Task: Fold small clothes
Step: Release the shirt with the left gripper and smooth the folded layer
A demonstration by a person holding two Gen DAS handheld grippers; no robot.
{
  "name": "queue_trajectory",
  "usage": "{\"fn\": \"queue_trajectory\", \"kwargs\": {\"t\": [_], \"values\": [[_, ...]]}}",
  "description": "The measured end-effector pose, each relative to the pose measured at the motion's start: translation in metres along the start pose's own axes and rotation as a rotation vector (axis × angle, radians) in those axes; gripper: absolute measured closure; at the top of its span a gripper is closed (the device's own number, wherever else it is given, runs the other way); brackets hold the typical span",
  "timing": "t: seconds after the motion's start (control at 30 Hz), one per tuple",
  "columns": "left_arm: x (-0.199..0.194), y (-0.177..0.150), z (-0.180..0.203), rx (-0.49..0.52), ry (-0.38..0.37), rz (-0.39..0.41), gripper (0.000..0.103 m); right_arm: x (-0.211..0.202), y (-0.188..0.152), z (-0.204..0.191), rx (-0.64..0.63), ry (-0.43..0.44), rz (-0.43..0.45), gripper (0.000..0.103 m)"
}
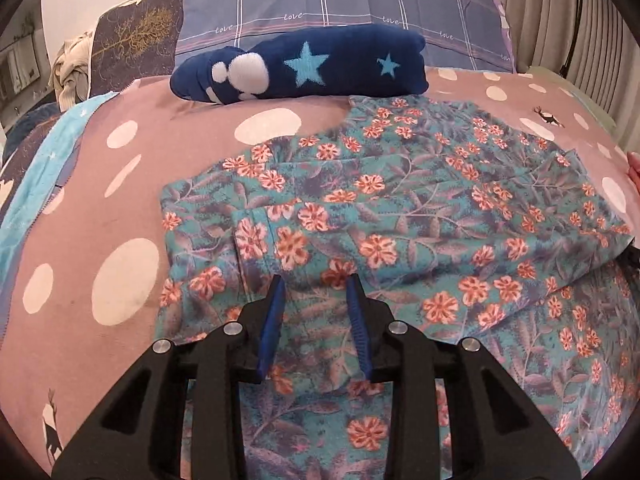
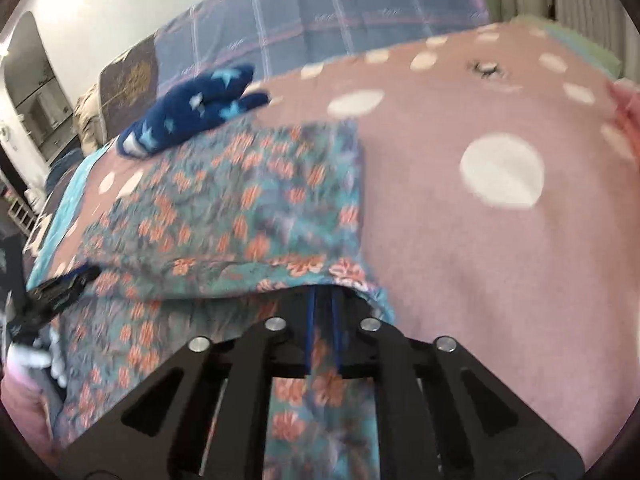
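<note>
Bedroom, bed covered by a dusty-pink bedspread with white polka dots (image 1: 132, 272), blue plaid pillow (image 1: 340, 0) along the headboard side, pleated beige curtain (image 1: 560, 20) at 1 o'clock. A rolled navy fleece item with light-blue stars (image 1: 304, 66) lies at 12 o'clock, just past the garment's far edge.

Task item: teal floral-print cotton garment with orange-pink flowers (image 1: 400, 208), spread on the bedspread and partly folded, an upper layer doubled over the lower one with the fold edge running from 9 to 3 o'clock in the left wrist view.

Left gripper (image 1: 316, 284): blue pads apart, tips right at the near edge of the folded layer, cloth lying below and between them, no pinch visible.

Right gripper (image 2: 324, 300): right wrist view is motion-blurred; blue pads nearly together, tips hidden under the folded layer's lifted edge, a strip of floral cloth running between them; looks clamped on the garment. Garment spreads from there toward 10 o'clock, bare bedspread at 2 o'clock. The left gripper shows at 9 o'clock in this view.
</note>
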State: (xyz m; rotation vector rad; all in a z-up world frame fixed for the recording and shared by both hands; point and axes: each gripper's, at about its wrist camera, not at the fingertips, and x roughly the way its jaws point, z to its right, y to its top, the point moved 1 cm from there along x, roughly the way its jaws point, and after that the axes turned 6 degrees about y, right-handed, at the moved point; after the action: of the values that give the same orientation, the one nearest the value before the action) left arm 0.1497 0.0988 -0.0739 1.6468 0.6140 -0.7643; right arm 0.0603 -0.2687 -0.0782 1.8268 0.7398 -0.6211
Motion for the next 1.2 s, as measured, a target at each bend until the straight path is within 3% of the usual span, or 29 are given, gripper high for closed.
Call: {"fn": "queue_trajectory", "kwargs": {"t": [0.07, 0.3, 0.33, 0.37, 0.4, 0.43, 0.53, 0.6, 0.67, 0.7, 0.8, 0.9, 1.03, 1.13, 1.2], "values": [[-0.001, 0.000, 0.001, 0.006, 0.008, -0.001, 0.070, 0.000, -0.006, -0.009, -0.038, 0.032, -0.023, 0.082], [-0.001, 0.000, -0.002, -0.014, -0.005, -0.004, 0.070, 0.010, -0.012, -0.060, -0.178, 0.151, -0.055, 0.082], [-0.002, -0.001, -0.003, -0.019, -0.012, -0.005, 0.074, 0.014, -0.013, -0.066, -0.182, 0.167, -0.062, 0.082], [-0.004, -0.001, -0.006, -0.029, -0.025, -0.010, 0.091, 0.017, -0.012, -0.068, -0.187, 0.173, -0.064, 0.082], [-0.007, 0.000, -0.012, -0.044, -0.047, -0.018, 0.100, 0.022, -0.011, -0.070, -0.192, 0.167, -0.071, 0.082], [-0.011, 0.000, -0.018, -0.064, -0.073, -0.020, 0.102, 0.027, -0.011, -0.071, -0.184, 0.156, -0.087, 0.082], [-0.027, 0.001, -0.046, -0.145, -0.090, 0.009, 0.101, 0.031, -0.017, -0.072, -0.167, 0.217, -0.169, 0.082], [-0.031, -0.001, -0.062, -0.176, -0.101, -0.006, 0.090, 0.024, -0.022, -0.079, -0.220, 0.231, -0.181, 0.082], [-0.029, -0.006, -0.068, -0.198, -0.118, -0.031, 0.072, 0.014, -0.021, -0.093, -0.273, 0.280, -0.173, 0.082], [-0.027, -0.010, -0.068, -0.193, -0.120, -0.038, 0.069, 0.009, -0.018, -0.101, -0.293, 0.304, -0.161, 0.082], [-0.021, -0.019, -0.061, -0.171, -0.117, -0.040, 0.068, 0.000, 0.004, -0.140, -0.379, 0.340, -0.093, 0.079], [-0.018, -0.021, -0.060, -0.193, -0.150, -0.021, 0.068, 0.020, 0.030, -0.185, -0.456, 0.371, -0.098, 0.078], [-0.021, -0.026, -0.064, -0.226, -0.195, 0.009, 0.068, 0.063, 0.052, -0.246, -0.525, 0.430, -0.176, 0.076], [-0.018, -0.032, -0.060, -0.225, -0.254, 0.003, 0.068, 0.105, 0.055, -0.293, -0.574, 0.390, -0.250, 0.072], [-0.015, -0.033, -0.055, -0.209, -0.255, -0.004, 0.068, 0.130, 0.053, -0.315, -0.556, 0.370, -0.298, 0.072]]}}
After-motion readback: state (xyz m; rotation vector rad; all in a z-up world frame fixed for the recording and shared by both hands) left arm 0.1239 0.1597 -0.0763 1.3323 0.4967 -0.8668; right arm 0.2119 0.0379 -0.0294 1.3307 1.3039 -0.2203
